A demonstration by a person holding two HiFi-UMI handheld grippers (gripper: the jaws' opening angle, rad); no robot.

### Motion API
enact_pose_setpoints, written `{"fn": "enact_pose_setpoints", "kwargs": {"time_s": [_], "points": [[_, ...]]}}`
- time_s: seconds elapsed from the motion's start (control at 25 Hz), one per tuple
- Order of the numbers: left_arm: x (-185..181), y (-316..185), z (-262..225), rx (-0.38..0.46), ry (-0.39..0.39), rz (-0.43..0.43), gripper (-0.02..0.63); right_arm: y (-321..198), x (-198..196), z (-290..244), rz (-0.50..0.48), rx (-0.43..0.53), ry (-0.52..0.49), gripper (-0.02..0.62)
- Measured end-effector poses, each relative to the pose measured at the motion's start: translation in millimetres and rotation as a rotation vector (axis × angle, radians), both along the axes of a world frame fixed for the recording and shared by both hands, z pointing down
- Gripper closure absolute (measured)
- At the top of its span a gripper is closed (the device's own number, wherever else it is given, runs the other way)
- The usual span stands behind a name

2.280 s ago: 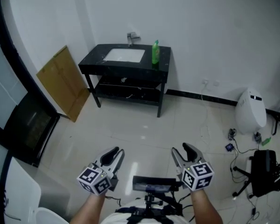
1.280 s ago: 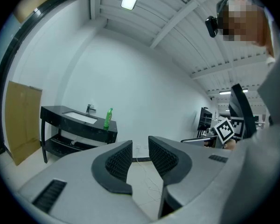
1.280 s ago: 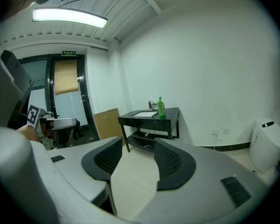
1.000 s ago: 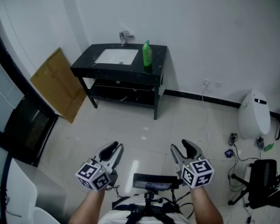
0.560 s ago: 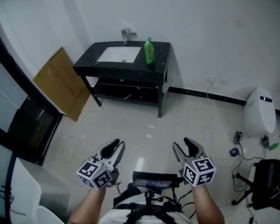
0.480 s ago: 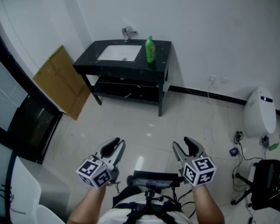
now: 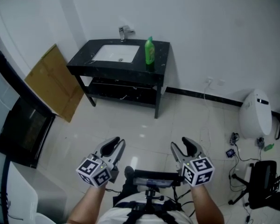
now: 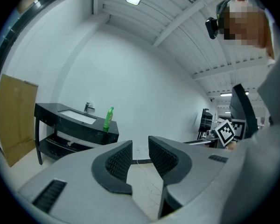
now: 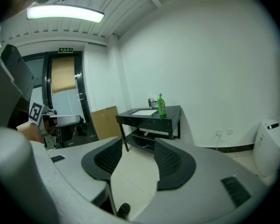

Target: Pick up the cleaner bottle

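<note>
The green cleaner bottle (image 7: 149, 50) stands upright at the right end of a black sink table (image 7: 161, 55), far across the floor, beside the white basin (image 7: 114, 54). It also shows small in the left gripper view as the bottle (image 8: 109, 118) and in the right gripper view as the bottle (image 9: 161, 104). My left gripper (image 7: 114, 145) and right gripper (image 7: 182, 146) hover side by side over the tiled floor, well short of the table. Both are open, with a gap between the ribbed pads and nothing in it. The left gripper (image 8: 140, 148) and right gripper (image 9: 137, 153) point towards the table.
A cardboard sheet (image 7: 51, 85) leans on the wall left of the table. A white rounded appliance (image 7: 255, 113), loose cables (image 7: 233, 143) and a black stand (image 7: 263, 181) sit on the floor at the right. A dark glass door (image 7: 23, 125) lies at the left.
The view has shifted as the person walks; a shoe now shows between the grippers at the bottom. Both grippers keep their place in the view with jaws unchanged.
</note>
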State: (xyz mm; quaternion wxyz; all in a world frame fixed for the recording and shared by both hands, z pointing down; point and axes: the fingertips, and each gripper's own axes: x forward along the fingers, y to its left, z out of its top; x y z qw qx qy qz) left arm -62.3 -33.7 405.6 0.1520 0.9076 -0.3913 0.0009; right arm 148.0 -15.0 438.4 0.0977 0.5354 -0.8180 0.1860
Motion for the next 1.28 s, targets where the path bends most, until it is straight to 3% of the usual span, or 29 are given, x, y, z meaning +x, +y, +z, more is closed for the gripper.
{"fn": "enact_pose_setpoints", "kwargs": {"time_s": [0.52, 1.28], "points": [[-55, -102, 1, -0.017, 0.029, 0.065, 0.509, -85, -53, -8, 0.073, -0.025, 0.031, 0.385], [-109, -180, 6, -0.036, 0.029, 0.182, 0.509, -148, -120, -10, 0.161, -0.039, 0.057, 0.385]]}}
